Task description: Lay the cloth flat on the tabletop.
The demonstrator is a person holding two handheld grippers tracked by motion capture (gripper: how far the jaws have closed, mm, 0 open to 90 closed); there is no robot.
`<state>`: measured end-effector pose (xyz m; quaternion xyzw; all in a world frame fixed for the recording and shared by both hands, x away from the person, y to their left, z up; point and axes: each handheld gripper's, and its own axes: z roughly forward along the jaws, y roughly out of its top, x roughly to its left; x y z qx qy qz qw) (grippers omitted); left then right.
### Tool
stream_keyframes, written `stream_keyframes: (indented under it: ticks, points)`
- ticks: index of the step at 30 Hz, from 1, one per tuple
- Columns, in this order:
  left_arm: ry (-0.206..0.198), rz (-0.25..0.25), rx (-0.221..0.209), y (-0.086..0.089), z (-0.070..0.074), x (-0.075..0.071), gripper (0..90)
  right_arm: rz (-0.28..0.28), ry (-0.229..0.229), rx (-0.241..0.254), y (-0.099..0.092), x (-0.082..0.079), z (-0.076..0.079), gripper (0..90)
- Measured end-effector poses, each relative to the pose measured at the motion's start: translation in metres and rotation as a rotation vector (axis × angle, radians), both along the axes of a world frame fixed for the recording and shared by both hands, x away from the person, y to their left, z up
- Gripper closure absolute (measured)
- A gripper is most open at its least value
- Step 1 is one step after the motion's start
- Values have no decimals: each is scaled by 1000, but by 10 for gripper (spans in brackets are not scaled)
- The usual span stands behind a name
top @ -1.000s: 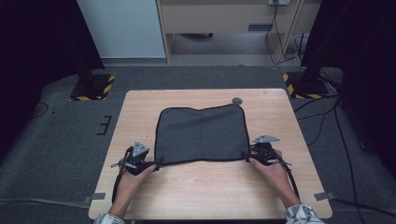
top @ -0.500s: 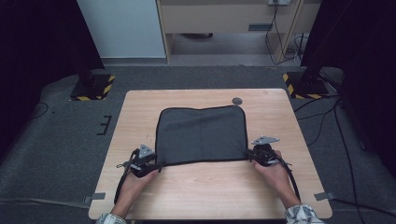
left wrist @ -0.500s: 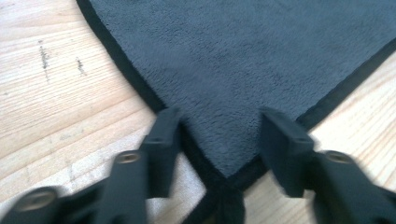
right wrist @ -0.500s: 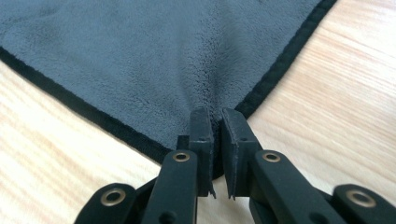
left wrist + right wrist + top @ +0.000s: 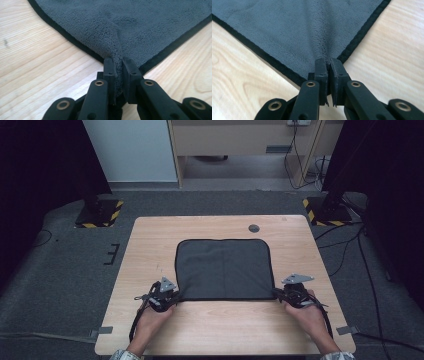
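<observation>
A dark grey fleece cloth (image 5: 224,269) with a black hem lies flat in the middle of the wooden table (image 5: 150,240). My left gripper (image 5: 176,295) has just closed its jaws on the cloth's near left corner; in the left gripper view a bunched fold of the cloth (image 5: 110,32) is pinched at my left gripper (image 5: 119,65). My right gripper (image 5: 278,293) has just closed on the near right corner; in the right gripper view the cloth (image 5: 294,27) narrows into my right gripper (image 5: 328,64). A hand holds each gripper from the table's near edge.
A small dark round disc (image 5: 254,228) lies on the table beyond the cloth's far edge. Bare wood runs along the near edge and both sides. Black stands with yellow striped feet (image 5: 102,214) flank the table on the grey floor.
Both grippers have shut on the cloth's near corners. The cloth, which had a wrinkled far edge, has been drawn toward the near edge and now lies smoother and squarer.
</observation>
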<state>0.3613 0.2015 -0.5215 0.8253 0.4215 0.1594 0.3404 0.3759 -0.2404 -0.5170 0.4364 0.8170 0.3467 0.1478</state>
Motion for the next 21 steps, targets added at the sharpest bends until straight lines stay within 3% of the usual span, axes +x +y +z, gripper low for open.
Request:
stream_keyframes:
  ticks: [10, 21]
  points:
    - [-1, -58, 19, -18, 2, -10, 828, -20, -1, 5, -20, -17, 2, 853]
    - [18, -72, 9, -15, 8, -32, 833, 2, 2, 15, -23, -34, 4, 853]
